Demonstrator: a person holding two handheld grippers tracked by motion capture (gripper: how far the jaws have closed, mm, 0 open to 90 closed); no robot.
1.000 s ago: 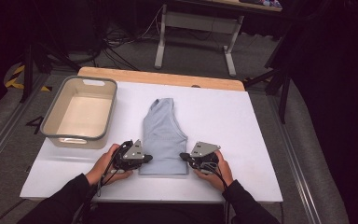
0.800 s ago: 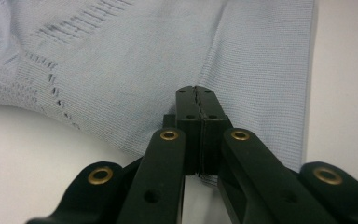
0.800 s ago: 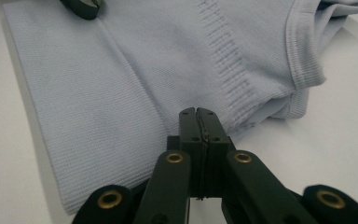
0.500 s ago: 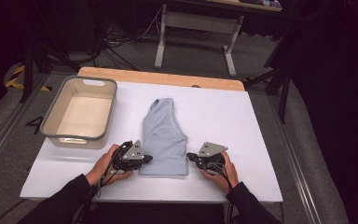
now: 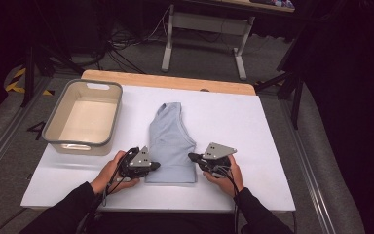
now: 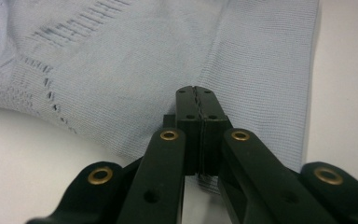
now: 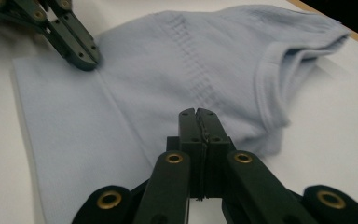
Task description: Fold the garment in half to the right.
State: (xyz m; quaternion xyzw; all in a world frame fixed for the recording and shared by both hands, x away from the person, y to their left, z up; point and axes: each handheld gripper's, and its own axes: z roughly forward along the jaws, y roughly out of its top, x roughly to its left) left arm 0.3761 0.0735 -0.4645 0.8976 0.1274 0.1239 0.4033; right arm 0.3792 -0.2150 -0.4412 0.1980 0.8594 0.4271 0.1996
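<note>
The pale blue knitted garment (image 5: 171, 144) lies folded in a long narrow shape near the middle of the white table (image 5: 268, 146), with its ribbed hem at 6 o'clock toward the person and its narrow end at 12 o'clock. Compared with one second ago, the right gripper (image 5: 195, 158) has moved a little outward toward 3 o'clock, so its tip now sits at the right edge of the cloth and not over it; the left gripper (image 5: 155, 165) stays at the left lower corner. In the left gripper view the jaws are pressed together on top of the ribbed hem, and no cloth shows between them. In the right gripper view the right gripper (image 7: 198, 122) is also clenched with nothing seen inside, low over the side edge of the garment, while the left gripper's tip (image 7: 85, 59) rests on the fabric at 10 o'clock. I judge that a fold is finished, or the hands are preparing a new hold. A beige plastic bin (image 5: 58, 142) stands empty at 9 o'clock of the garment, apart from it. Nothing lies between the garment and the bin, so the way there looks free.
</note>
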